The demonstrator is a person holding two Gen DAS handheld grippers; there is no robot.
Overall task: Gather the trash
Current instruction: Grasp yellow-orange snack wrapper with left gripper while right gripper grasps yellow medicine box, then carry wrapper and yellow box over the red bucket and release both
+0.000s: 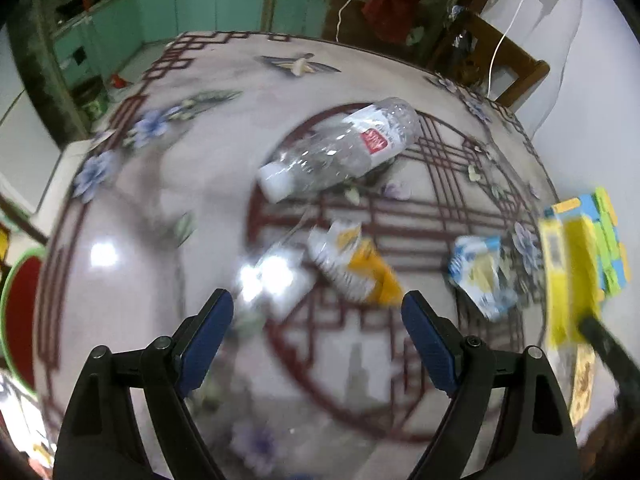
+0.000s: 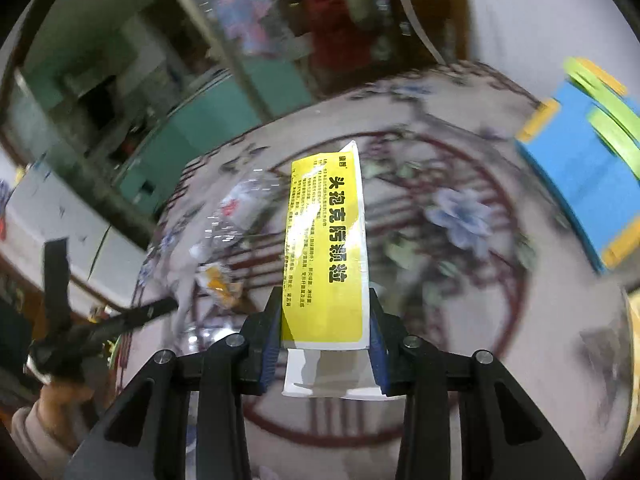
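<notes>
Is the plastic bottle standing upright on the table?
No, the plastic bottle lies on its side on the table, white cap pointing toward the left gripper.

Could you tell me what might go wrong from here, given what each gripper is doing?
1. The right gripper clamps the yellow box only near its lower end; most of it sticks out, so it may pivot or slip.
2. The left gripper is open above the crumpled wrapper, close to a glossy clear film; it could catch both or neither.
3. The empty bottle lies on its side and may roll if nudged.

Teal cabinets (image 1: 192,4), wood chair (image 1: 508,60), white wall (image 1: 592,92)
</notes>
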